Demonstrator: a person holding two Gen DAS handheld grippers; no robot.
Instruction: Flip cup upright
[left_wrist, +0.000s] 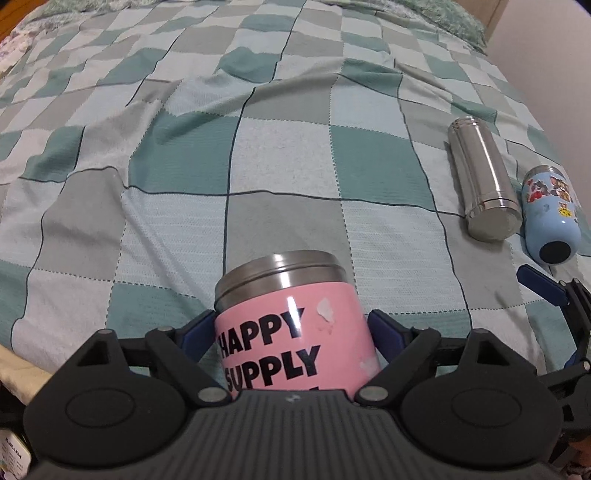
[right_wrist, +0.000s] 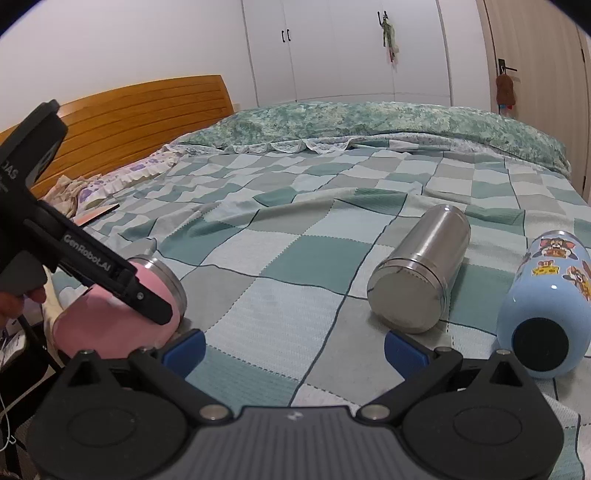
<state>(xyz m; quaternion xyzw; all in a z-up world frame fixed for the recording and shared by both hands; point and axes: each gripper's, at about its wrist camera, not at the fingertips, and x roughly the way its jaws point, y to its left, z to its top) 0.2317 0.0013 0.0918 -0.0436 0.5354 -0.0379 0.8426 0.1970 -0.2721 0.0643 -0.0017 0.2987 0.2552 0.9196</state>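
A pink cup (left_wrist: 291, 332) with a steel end and black lettering sits between the blue pads of my left gripper (left_wrist: 290, 332), which is shut on it. The cup lies tilted over the front of the bed. In the right wrist view the same pink cup (right_wrist: 110, 325) shows at the left, held by the left gripper (right_wrist: 122, 288). My right gripper (right_wrist: 293, 350) is open and empty above the blanket, near a steel cup (right_wrist: 421, 269) that lies on its side. A light blue cartoon bottle (right_wrist: 546, 302) lies on its side further right.
The checkered green blanket (left_wrist: 258, 147) covers the bed. The steel cup (left_wrist: 484, 177) and blue bottle (left_wrist: 550, 214) lie at the right edge. The right gripper (left_wrist: 554, 295) shows at the far right. A wooden headboard (right_wrist: 140, 114), pillows (right_wrist: 122, 177) and wardrobe doors (right_wrist: 343, 48) stand beyond.
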